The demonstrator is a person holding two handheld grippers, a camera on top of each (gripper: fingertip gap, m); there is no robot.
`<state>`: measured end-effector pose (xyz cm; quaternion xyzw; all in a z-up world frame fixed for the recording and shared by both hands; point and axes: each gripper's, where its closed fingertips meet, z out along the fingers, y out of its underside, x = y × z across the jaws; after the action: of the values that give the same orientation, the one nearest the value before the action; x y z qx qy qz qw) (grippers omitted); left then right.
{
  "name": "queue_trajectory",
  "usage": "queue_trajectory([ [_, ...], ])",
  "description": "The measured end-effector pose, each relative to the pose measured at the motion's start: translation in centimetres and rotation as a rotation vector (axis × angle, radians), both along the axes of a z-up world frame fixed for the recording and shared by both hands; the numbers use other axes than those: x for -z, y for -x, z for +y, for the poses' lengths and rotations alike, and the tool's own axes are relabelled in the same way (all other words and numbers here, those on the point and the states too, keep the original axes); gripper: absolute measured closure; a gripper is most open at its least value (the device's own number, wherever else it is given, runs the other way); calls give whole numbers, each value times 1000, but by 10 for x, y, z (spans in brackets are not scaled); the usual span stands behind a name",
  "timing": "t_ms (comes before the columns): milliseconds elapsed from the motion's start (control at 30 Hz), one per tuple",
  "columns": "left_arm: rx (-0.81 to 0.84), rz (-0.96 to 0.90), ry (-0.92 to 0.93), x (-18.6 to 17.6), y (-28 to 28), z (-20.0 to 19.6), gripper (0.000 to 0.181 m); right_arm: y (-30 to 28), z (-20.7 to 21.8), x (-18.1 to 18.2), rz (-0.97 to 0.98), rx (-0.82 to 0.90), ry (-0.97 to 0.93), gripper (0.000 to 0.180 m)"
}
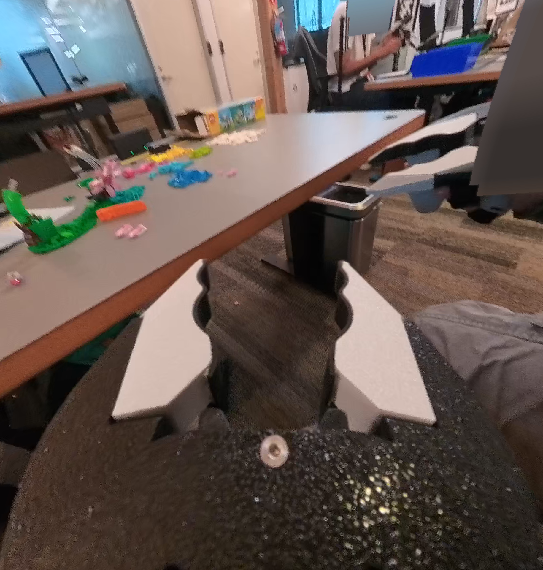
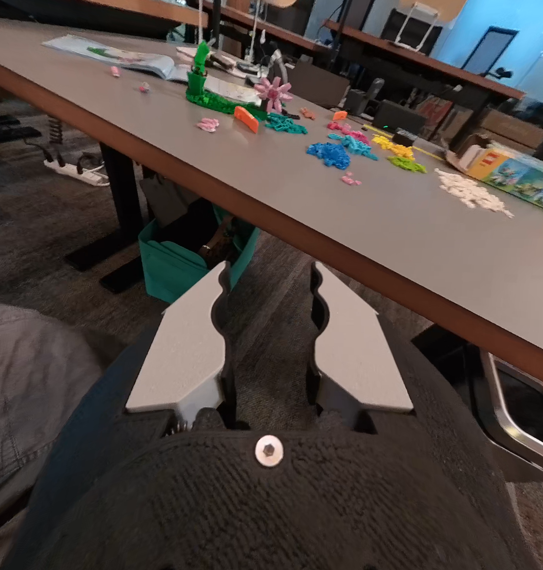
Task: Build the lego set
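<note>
Lego pieces lie sorted by colour on the grey desk (image 2: 372, 234): a blue pile (image 2: 328, 154), a teal pile (image 2: 285, 124), yellow (image 2: 393, 146) and white (image 2: 470, 192) heaps, with the set's box (image 2: 510, 177) at the far right. A half-built green base (image 2: 208, 98) carries a pink flower (image 2: 275, 94), with an orange piece (image 2: 247, 118) just beside it. Both claws hang below the near desk edge over the carpet, well apart from the pieces: the left claw (image 1: 271, 271) gapes wide and empty, the right claw (image 2: 268, 271) is parted and empty too.

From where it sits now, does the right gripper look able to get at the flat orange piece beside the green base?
Probably not yet: the right gripper is open, below and short of the table edge, with the flat orange piece far across; nothing blocks it.
</note>
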<state>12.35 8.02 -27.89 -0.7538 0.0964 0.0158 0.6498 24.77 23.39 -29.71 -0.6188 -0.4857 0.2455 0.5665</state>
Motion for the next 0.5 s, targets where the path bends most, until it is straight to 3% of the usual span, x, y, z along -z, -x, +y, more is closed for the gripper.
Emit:
queue_trajectory([
  [200, -70, 111, -157, -24, 7, 7, 74, -36, 24, -19, 121, 133, 3, 114],
  [367, -154, 84, -145, -18, 31, 16, 52, -69, 56, -18, 150, 277, 20, 90],
  [500, -304, -8, -109, 2, 74, 22, 45, -102, 88, -14, 177, 429, 19, 81],
])
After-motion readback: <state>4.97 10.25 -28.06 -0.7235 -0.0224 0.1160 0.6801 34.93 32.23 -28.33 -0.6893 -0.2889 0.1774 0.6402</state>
